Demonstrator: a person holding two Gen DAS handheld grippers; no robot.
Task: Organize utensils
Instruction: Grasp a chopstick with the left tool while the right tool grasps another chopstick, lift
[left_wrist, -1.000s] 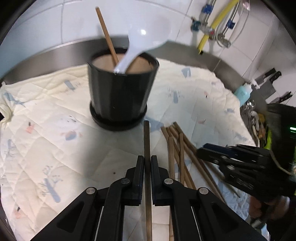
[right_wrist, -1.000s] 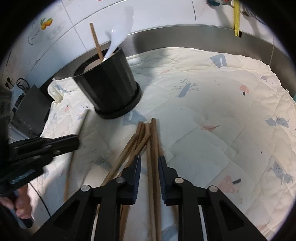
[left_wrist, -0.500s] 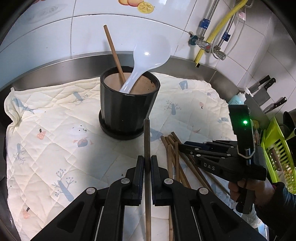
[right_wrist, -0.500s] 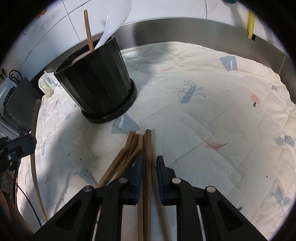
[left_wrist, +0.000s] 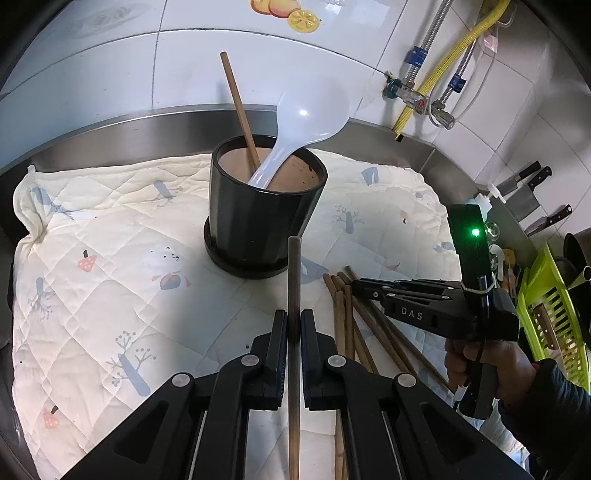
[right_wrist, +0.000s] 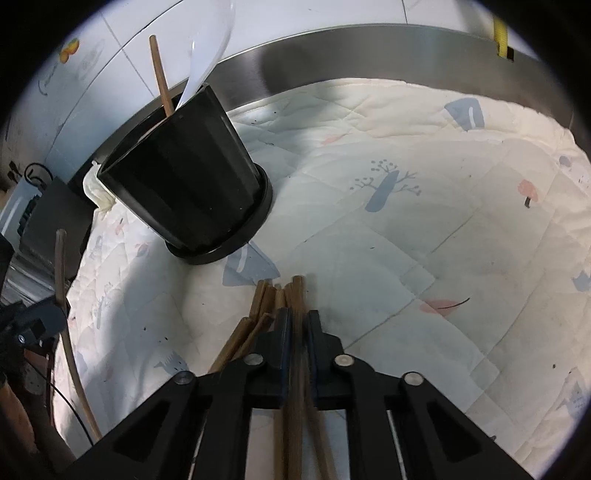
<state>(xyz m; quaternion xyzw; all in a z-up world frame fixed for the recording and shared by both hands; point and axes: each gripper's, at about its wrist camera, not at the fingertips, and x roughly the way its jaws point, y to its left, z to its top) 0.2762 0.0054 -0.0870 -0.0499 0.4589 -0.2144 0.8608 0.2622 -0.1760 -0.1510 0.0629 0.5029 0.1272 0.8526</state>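
Left tongs (left_wrist: 294, 328) pinch one brown wooden chopstick (left_wrist: 294, 280) above the quilted cloth (left_wrist: 110, 295); right tongs (right_wrist: 296, 325) clamp another chopstick (right_wrist: 297, 291) from the pile (beside the black pot (left_wrist: 258, 218)).

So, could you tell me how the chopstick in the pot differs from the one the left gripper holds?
The chopstick in the pot is lighter brown and leans inside the black pot beside the white spoon. The held chopstick looks darker and is clamped by the left gripper, above the cloth. Both are plain wooden sticks.
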